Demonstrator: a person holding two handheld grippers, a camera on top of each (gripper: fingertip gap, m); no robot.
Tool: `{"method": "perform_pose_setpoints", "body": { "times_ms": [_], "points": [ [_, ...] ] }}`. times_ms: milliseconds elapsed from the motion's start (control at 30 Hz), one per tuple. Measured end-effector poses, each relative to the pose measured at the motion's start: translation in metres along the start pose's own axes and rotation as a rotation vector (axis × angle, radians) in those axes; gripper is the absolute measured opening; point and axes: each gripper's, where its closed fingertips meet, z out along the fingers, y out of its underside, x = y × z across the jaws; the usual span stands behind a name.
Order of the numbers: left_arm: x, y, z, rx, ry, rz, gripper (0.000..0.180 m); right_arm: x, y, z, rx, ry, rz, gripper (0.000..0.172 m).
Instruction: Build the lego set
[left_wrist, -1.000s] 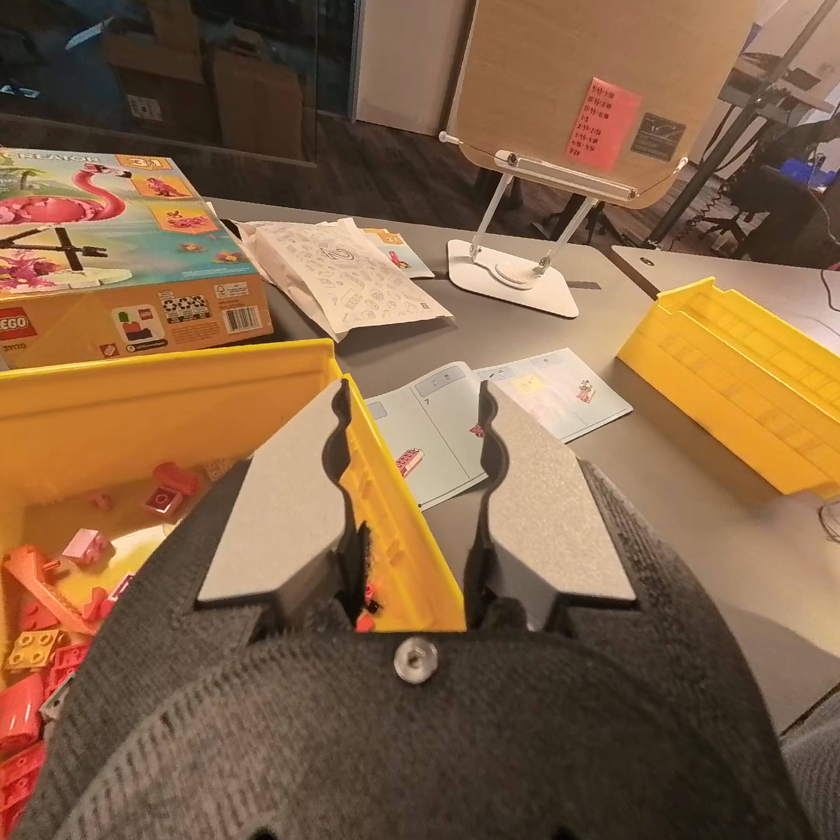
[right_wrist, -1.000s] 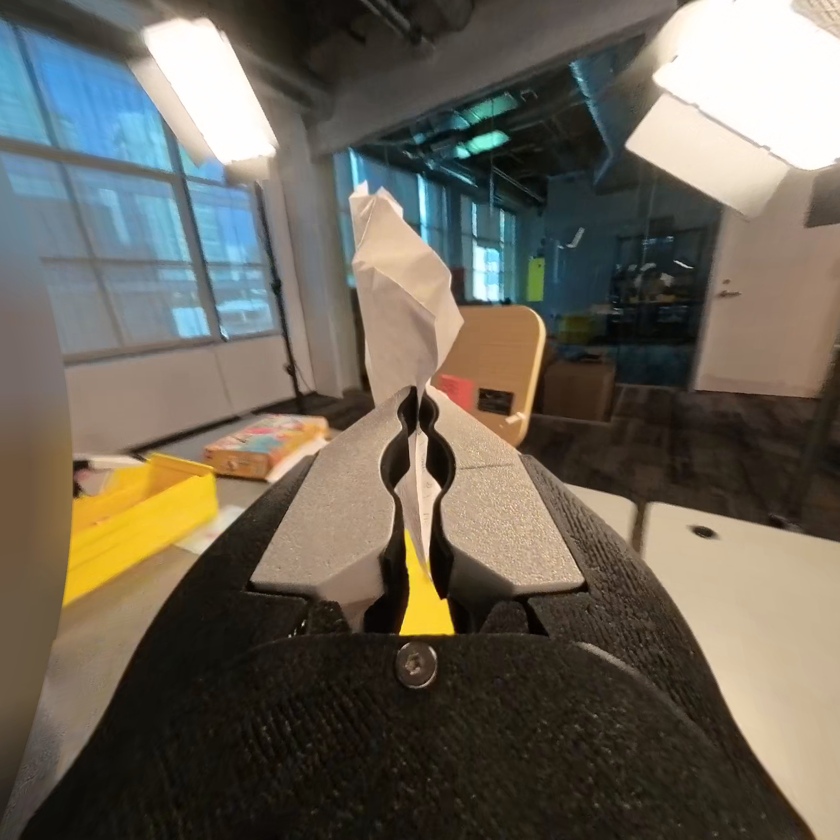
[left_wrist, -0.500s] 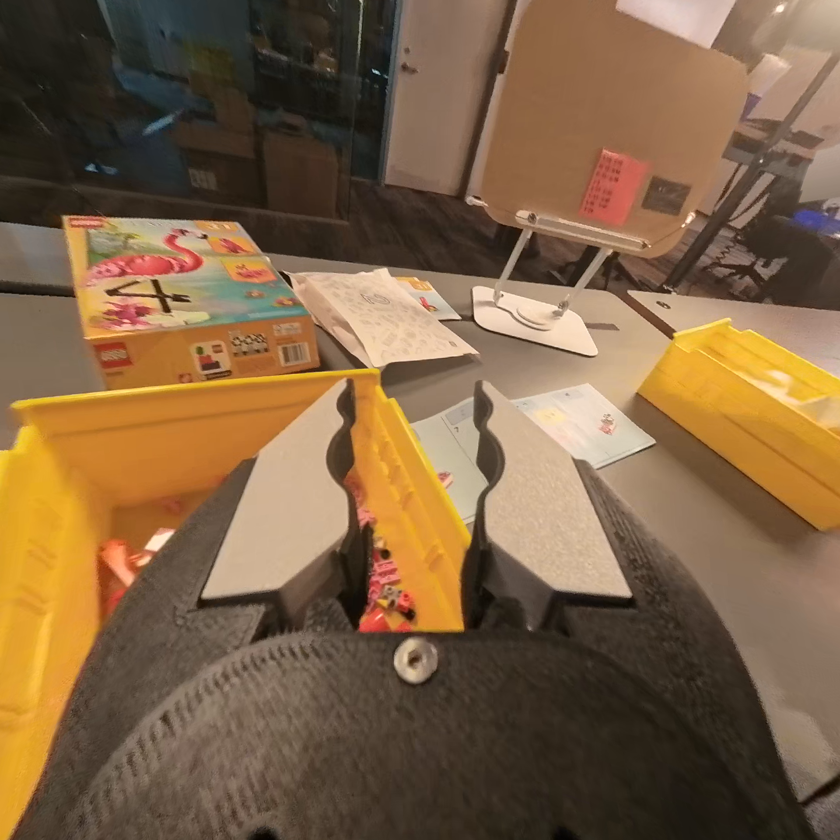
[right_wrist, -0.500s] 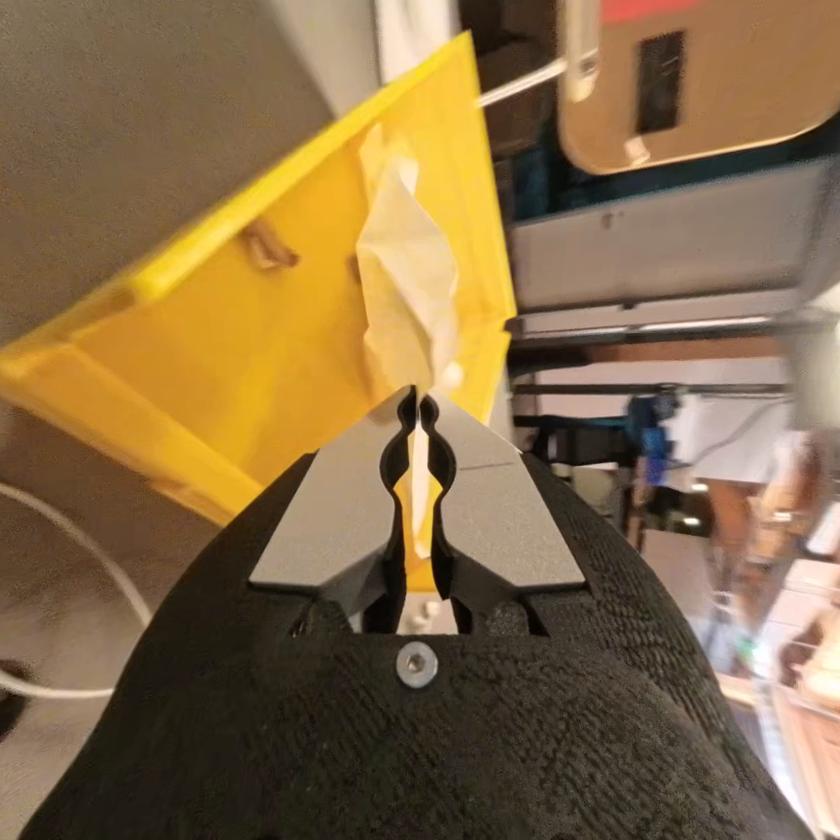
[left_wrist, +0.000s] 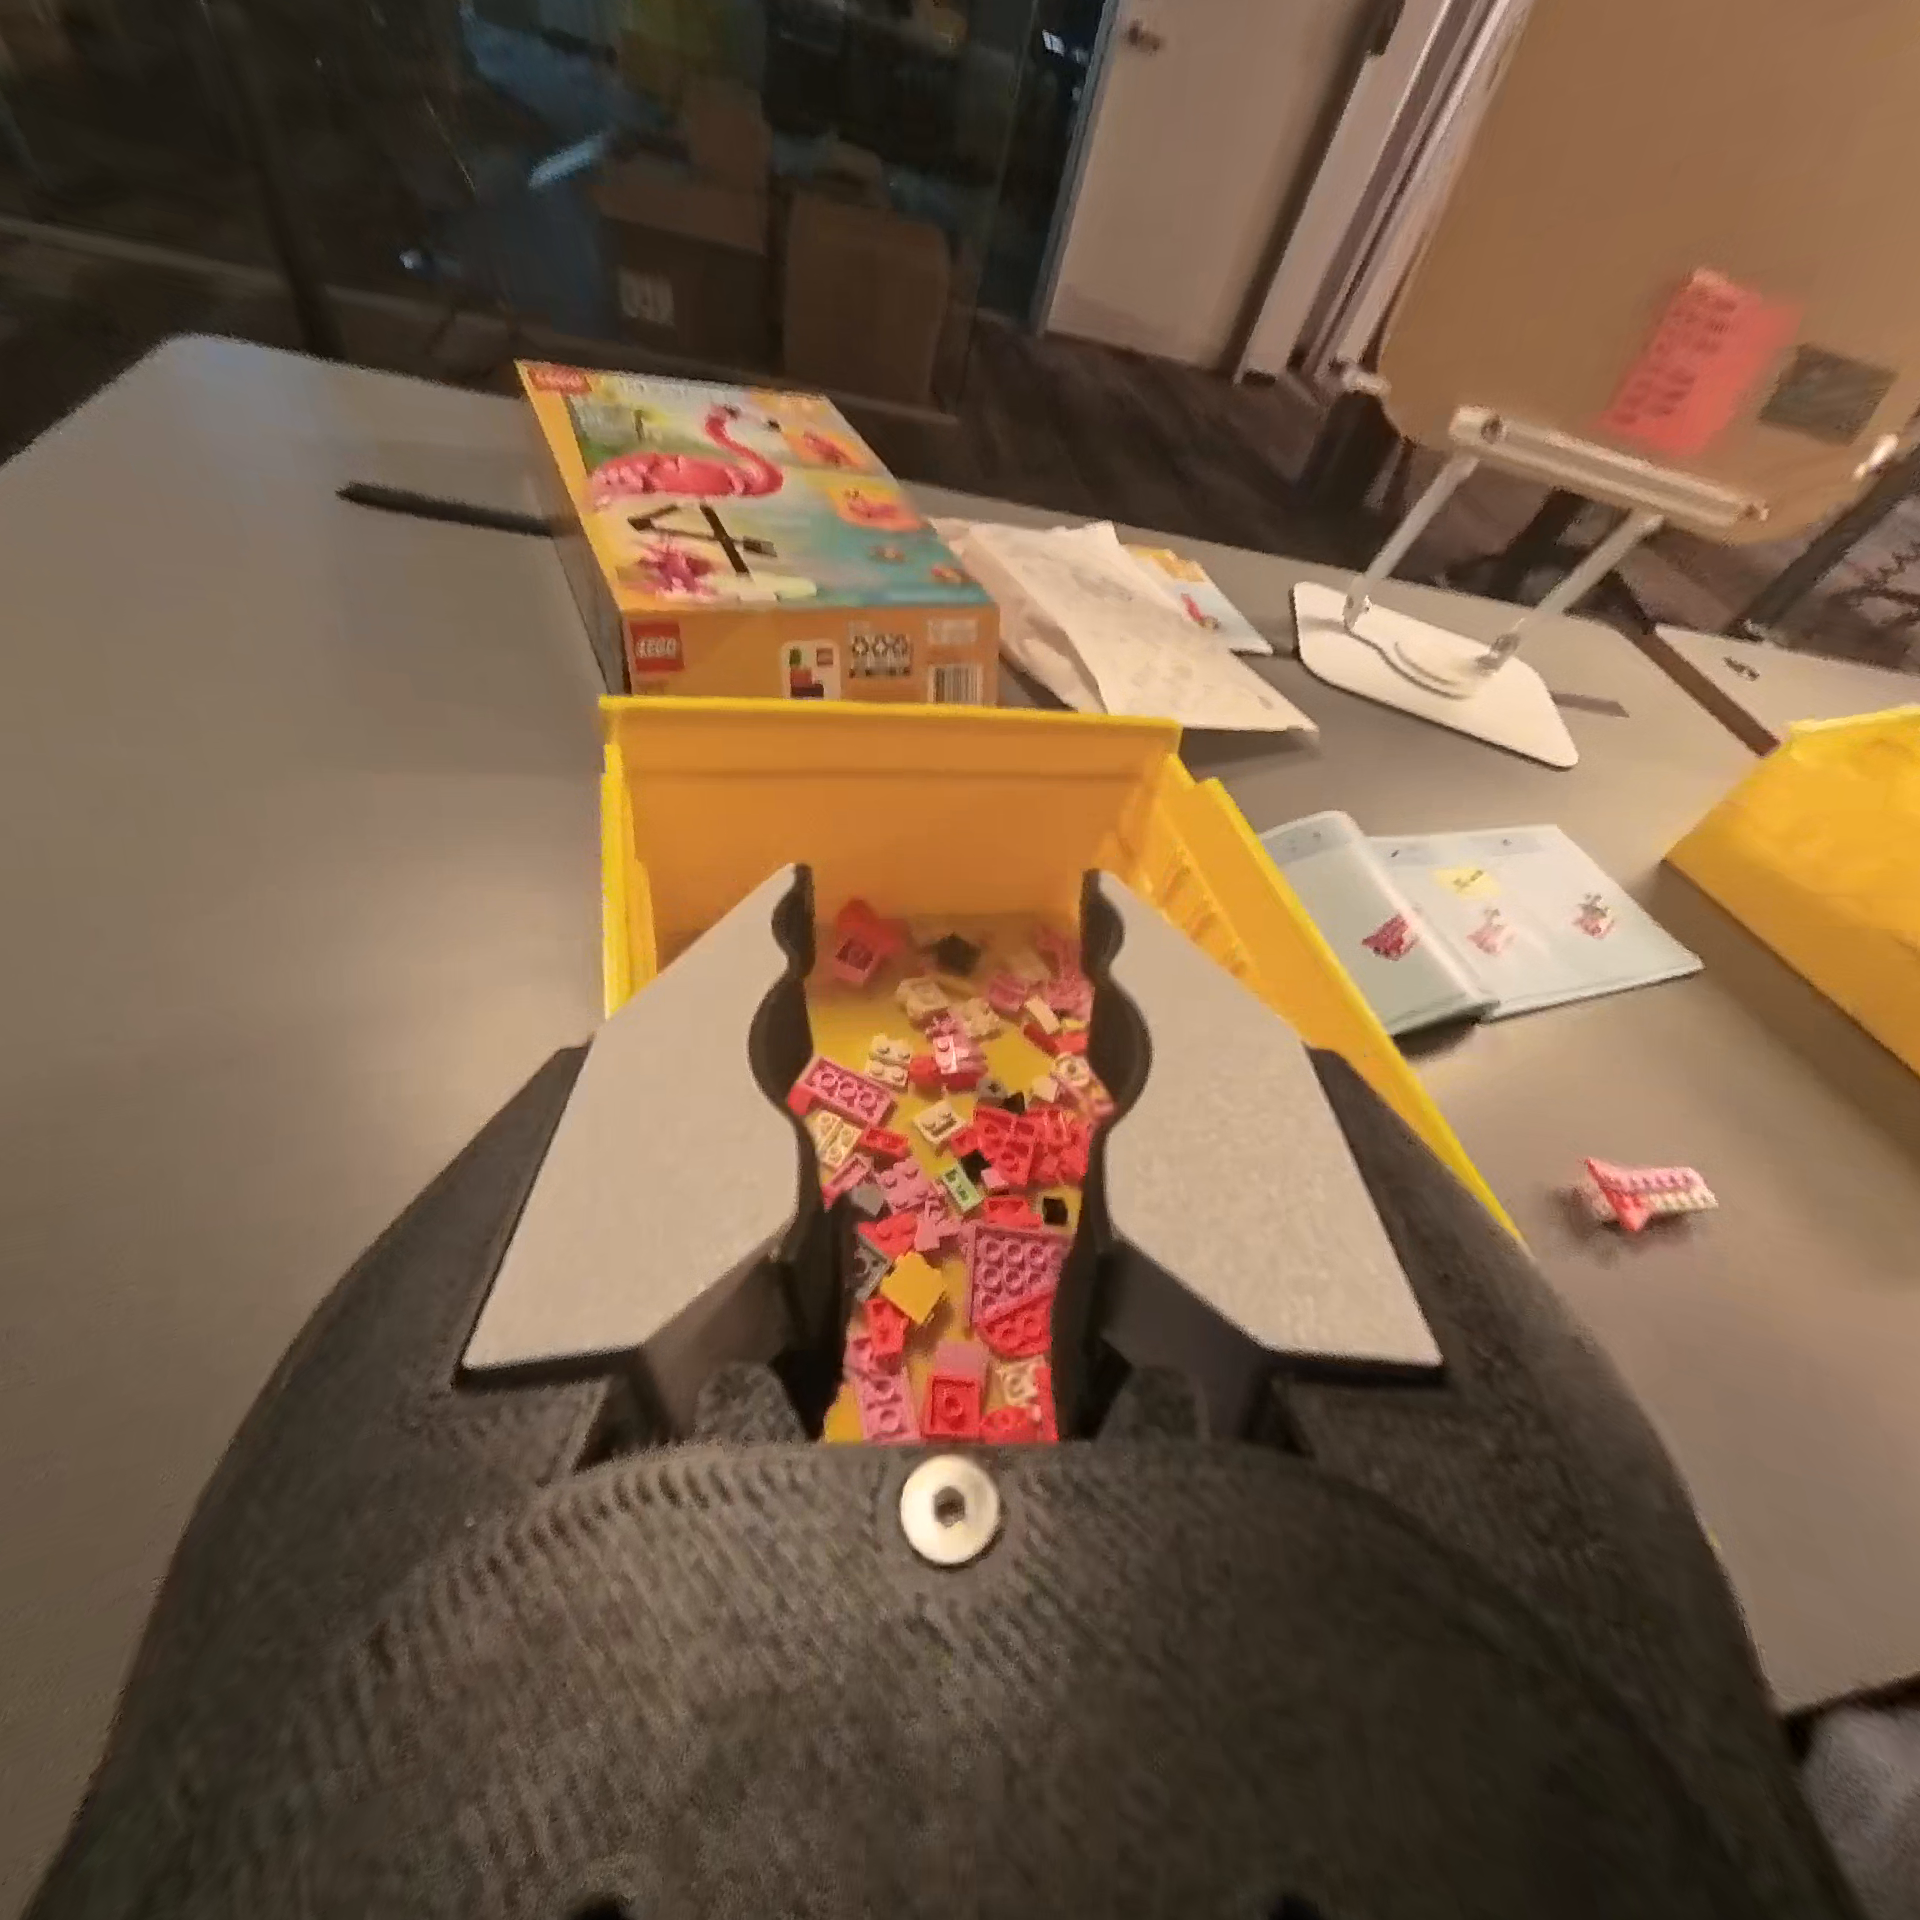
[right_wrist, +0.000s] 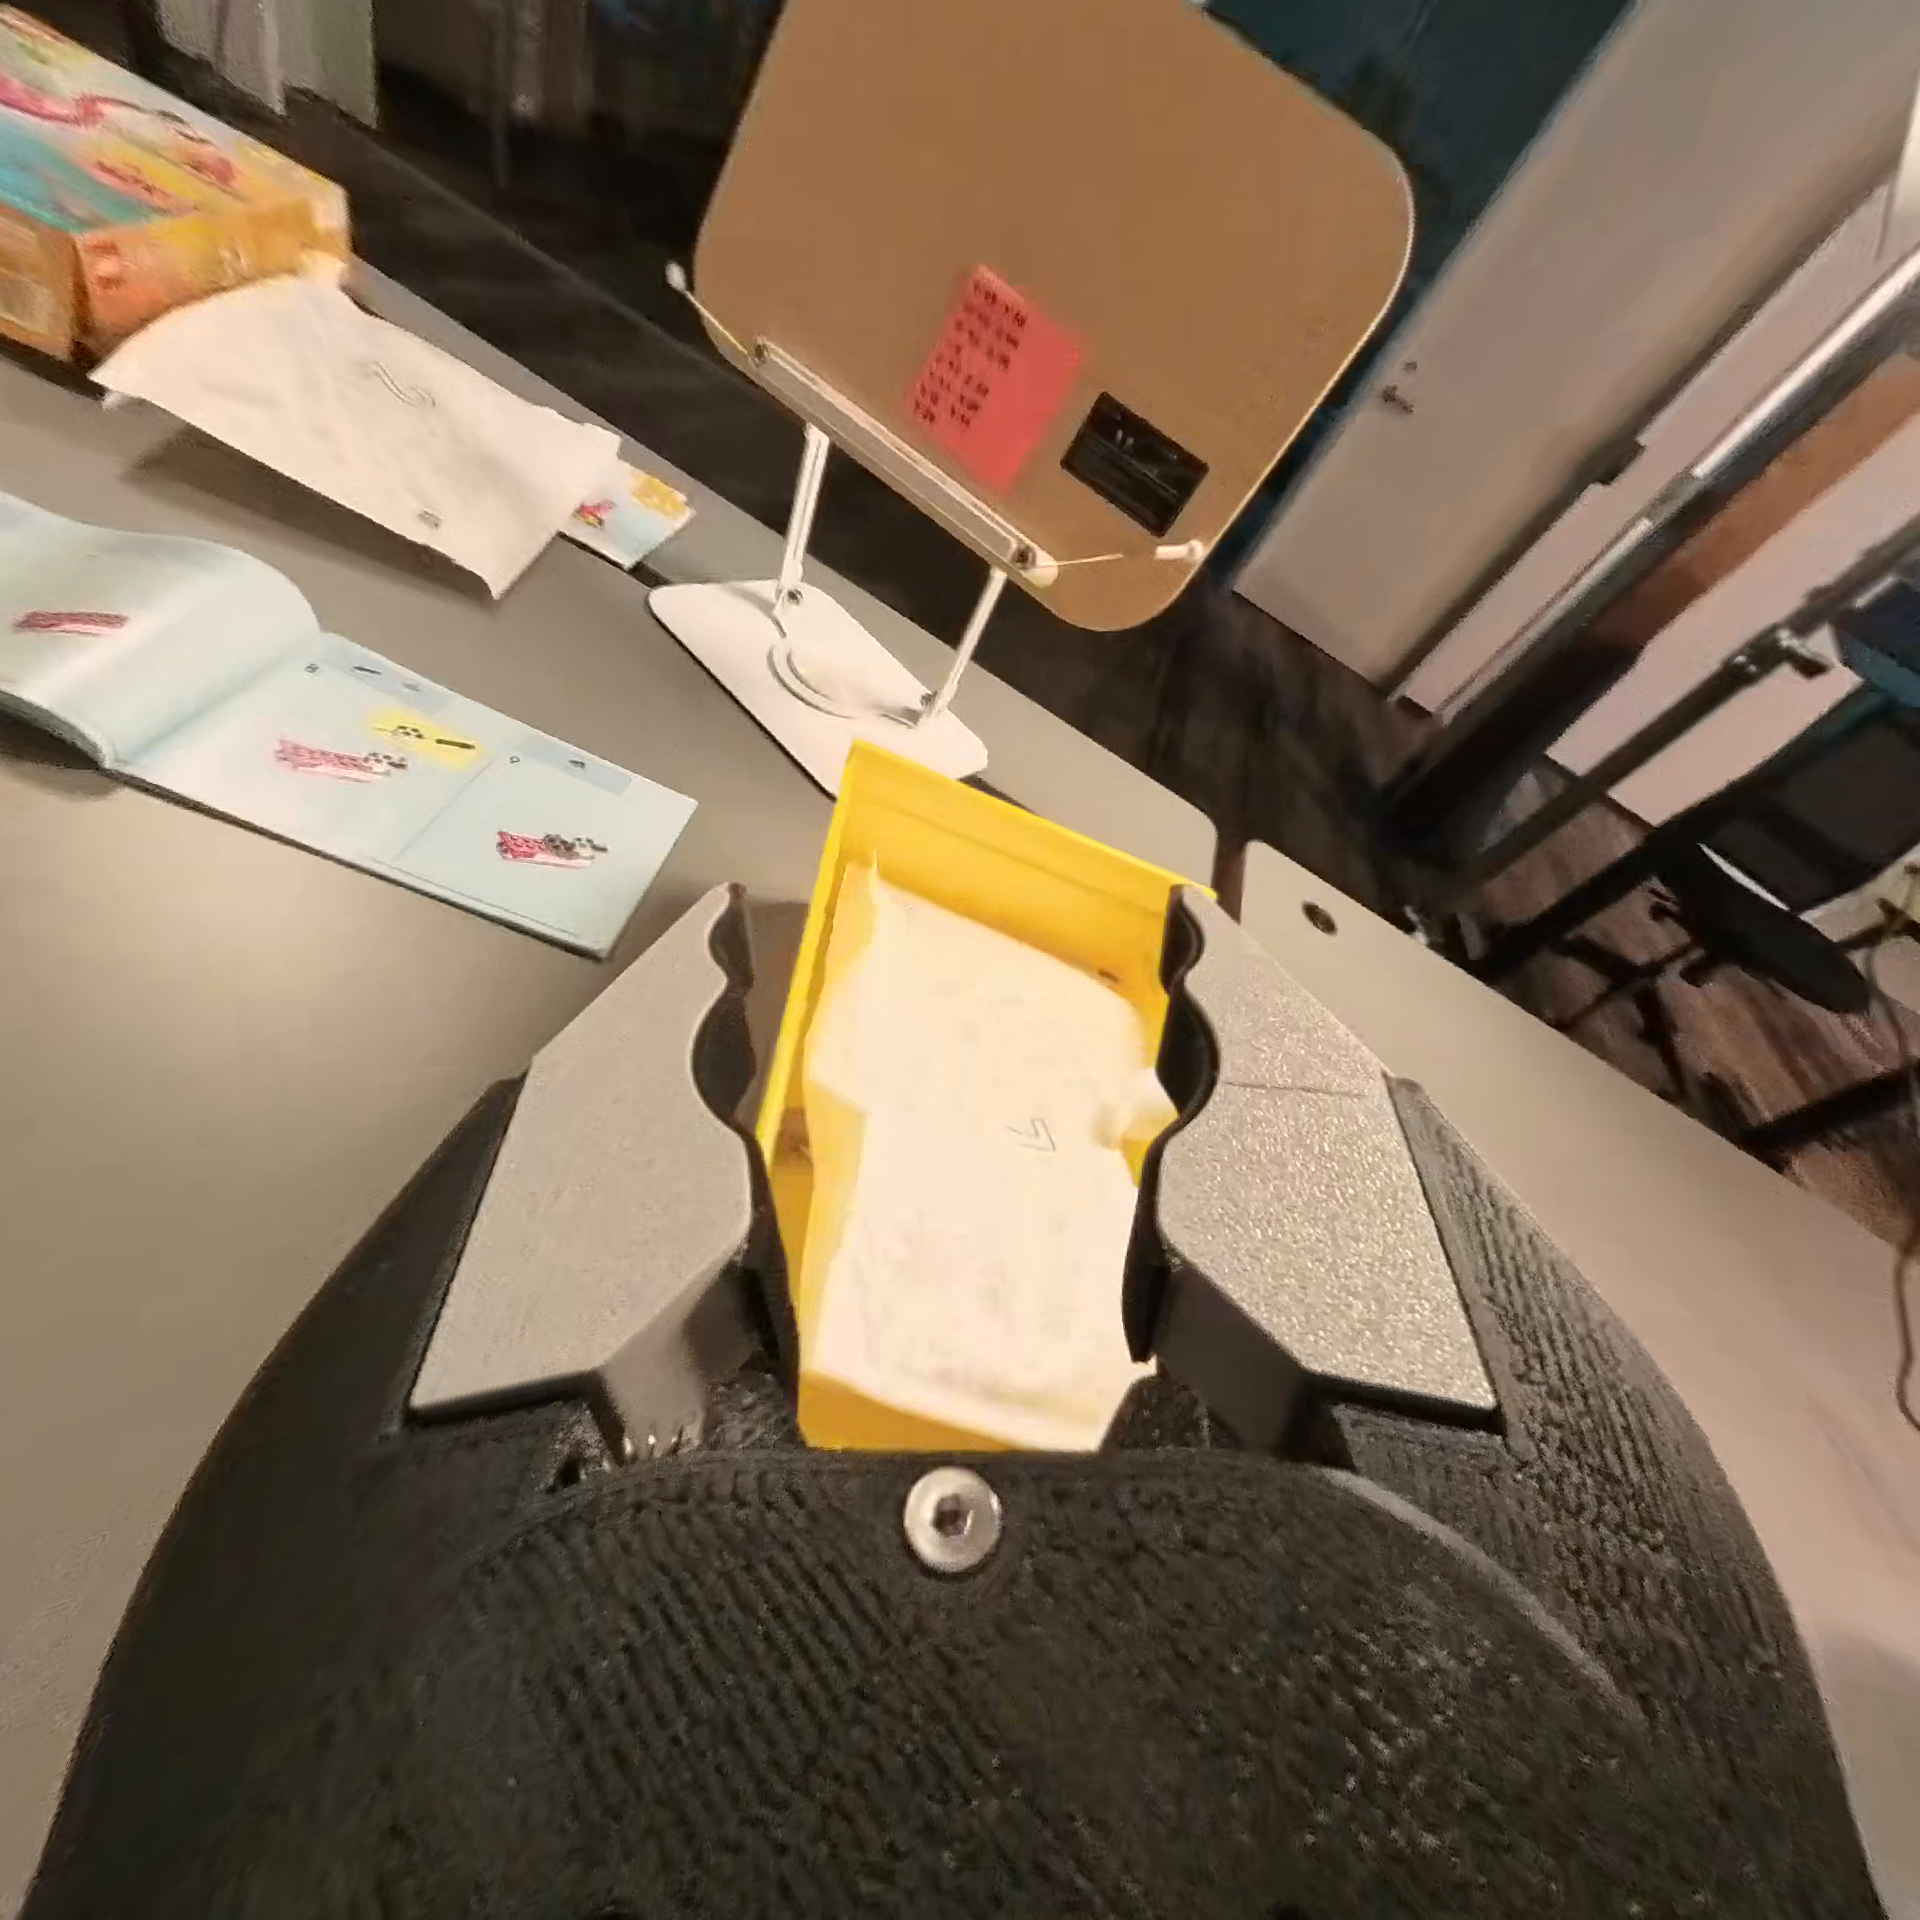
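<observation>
Left tongs (left_wrist: 943, 894) spread wide, hovering above a yellow bin (left_wrist: 883, 790) at frame centre, gripping nothing. Loose pink, red and cream bricks (left_wrist: 956, 1101) heaped on that bin's floor, seen between the two grey fingers (left_wrist: 665, 1132). Behind the bin, toward the upper middle, a colourful boxed set (left_wrist: 748, 561) lying flat on the grey worktop (left_wrist: 260, 831). Right of the box, a white printed paper bag (left_wrist: 1122, 634); farther right, the white base of a stand (left_wrist: 1434, 665) carrying a tan board. At middle right, an open instruction booklet (left_wrist: 1475, 925), and below it a small pink brick assembly (left_wrist: 1647, 1195) alone on the worktop. At the right edge, a corner of a second yellow bin (left_wrist: 1818, 883).

Right tongs (right_wrist: 961, 914) likewise spread wide, poised over that second yellow bin (right_wrist: 987, 842) at frame centre, pads clear of it on both sides. Crumpled white paper (right_wrist: 977, 1143) lying inside this bin, filling most of it. Just beyond the bin's far end, the stand's base (right_wrist: 831, 665); the booklet (right_wrist: 312, 717) at middle left, the paper bag (right_wrist: 353, 416) at upper left.
</observation>
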Motion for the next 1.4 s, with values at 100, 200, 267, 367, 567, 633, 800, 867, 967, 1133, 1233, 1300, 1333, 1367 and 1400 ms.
{"method": "perform_pose_setpoints", "body": {
  "times_ms": [100,200,267,367,567,633,800,867,967,1133,1233,1300,1333,1367,1400],
  "points": [
    [0.004,0.015,0.016,-0.13,0.059,0.03,0.051,-0.04,-0.018,0.018,0.076,-0.078,0.125,0.082],
    [0.013,0.042,0.034,-0.335,0.123,0.122,0.045,-0.109,-0.046,0.039,0.21,-0.28,0.241,0.078],
    [0.013,0.059,0.048,-0.453,0.138,0.194,0.044,-0.153,-0.053,0.06,0.281,-0.355,0.261,0.076],
    [0.014,0.077,0.067,-0.599,0.167,0.265,0.044,-0.207,-0.054,0.093,0.392,-0.364,0.218,0.072],
    [0.031,0.098,0.091,-0.75,0.321,0.392,0.041,-0.259,-0.046,0.135,0.531,-0.226,0.009,0.061],
    [0.032,0.107,0.095,-0.799,0.329,0.424,0.027,-0.265,-0.05,0.135,0.553,-0.217,-0.032,0.061],
    [0.043,0.113,0.098,-0.821,0.385,0.42,0.017,-0.274,-0.051,0.134,0.578,-0.237,-0.053,0.057],
    [0.05,0.115,0.095,-0.827,0.428,0.432,0.02,-0.274,-0.049,0.137,0.57,-0.234,-0.058,0.057],
    [0.052,0.12,0.095,-0.834,0.434,0.48,0.034,-0.274,-0.049,0.136,0.579,-0.234,-0.059,0.055],
    [0.053,0.136,0.093,-0.89,0.453,0.522,0.044,-0.268,-0.046,0.136,0.573,-0.235,-0.044,0.054],
    [0.042,0.142,0.092,-0.909,0.397,0.563,0.042,-0.264,-0.045,0.135,0.57,-0.233,-0.025,0.053],
    [0.016,0.135,0.098,-0.884,0.204,0.611,0.028,-0.26,-0.043,0.136,0.566,-0.232,-0.017,0.053],
    [0.004,0.129,0.099,-0.866,0.122,0.615,0.022,-0.258,-0.041,0.137,0.565,-0.233,-0.012,0.053],
    [-0.002,0.126,0.098,-0.855,0.086,0.599,0.019,-0.256,-0.04,0.138,0.564,-0.232,-0.007,0.053],
    [-0.002,0.124,0.095,-0.85,0.094,0.565,0.018,-0.255,-0.04,0.138,0.566,-0.232,-0.003,0.053]
  ]
}}
